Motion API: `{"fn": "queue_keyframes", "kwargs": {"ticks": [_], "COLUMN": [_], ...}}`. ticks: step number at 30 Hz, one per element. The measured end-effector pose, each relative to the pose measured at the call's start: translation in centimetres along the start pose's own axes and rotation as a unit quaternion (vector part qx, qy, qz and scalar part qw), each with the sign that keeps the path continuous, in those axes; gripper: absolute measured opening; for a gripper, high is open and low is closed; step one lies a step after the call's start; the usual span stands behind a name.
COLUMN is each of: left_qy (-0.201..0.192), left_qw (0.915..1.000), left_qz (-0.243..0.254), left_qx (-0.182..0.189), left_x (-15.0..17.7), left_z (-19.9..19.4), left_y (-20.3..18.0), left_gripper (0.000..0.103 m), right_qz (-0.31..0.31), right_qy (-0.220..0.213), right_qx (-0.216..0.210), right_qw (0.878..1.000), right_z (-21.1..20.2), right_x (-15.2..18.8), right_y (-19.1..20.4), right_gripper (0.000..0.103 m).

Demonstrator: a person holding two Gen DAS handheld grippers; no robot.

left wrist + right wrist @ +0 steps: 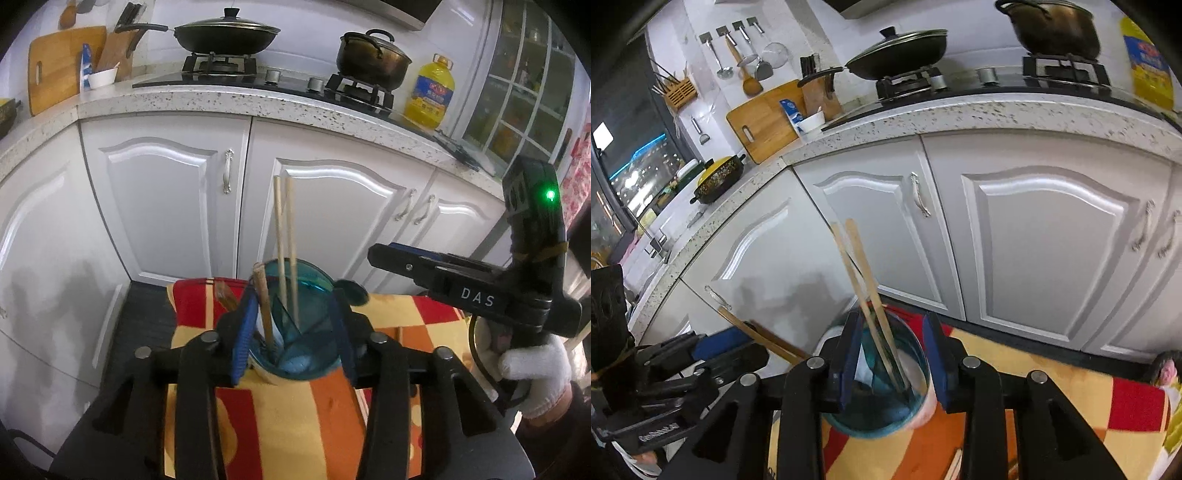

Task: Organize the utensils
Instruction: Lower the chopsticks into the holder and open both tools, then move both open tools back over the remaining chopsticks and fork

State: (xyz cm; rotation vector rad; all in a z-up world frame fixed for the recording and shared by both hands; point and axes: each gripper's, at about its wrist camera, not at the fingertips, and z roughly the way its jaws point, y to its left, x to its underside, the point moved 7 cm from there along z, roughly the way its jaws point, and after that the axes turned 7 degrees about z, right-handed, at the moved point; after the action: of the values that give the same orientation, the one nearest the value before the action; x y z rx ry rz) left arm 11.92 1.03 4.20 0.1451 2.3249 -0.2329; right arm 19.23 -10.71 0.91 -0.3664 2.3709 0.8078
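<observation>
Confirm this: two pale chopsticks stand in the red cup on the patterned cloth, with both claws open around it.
Wrong colour. The cup holding the two pale chopsticks is translucent blue, not red, as the left wrist view shows. The rest stands: it sits on the patterned cloth, left claw and right claw open.

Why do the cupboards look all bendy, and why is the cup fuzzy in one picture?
Left wrist view: the fisheye lens bows the counter edge and cupboard doors; the blue cup looks sharp. Right wrist view: same bending, dark rounded corners, and the blue cup is smeared, its near rim soft.
</observation>
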Motion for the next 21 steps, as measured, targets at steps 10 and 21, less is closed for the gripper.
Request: {"fn": "queue_keyframes", "kwargs": {"ticks": [10,21], "left_qy": [-0.013,-0.020], "left_qw": [0.9982,0.9976], "left_qz": [0.026,0.040], "left_qx": [-0.053,-0.053], "left_x": [2.5,4.2], "left_z": [-1.4,-2.2], "left_y": [-2.6,-5.7], "left_gripper": [0.045,0.045], "right_qz": [0.019,0.050], "right_qy": [-0.028,-0.022], "right_qx": [0.055,0.094], "right_qw": [0.998,0.994], "right_z": [-4.5,-7.7], "right_x": [4.0,8.2], "right_y": [-2.3,-4.5], "right_gripper": [0.039,0.041]}}
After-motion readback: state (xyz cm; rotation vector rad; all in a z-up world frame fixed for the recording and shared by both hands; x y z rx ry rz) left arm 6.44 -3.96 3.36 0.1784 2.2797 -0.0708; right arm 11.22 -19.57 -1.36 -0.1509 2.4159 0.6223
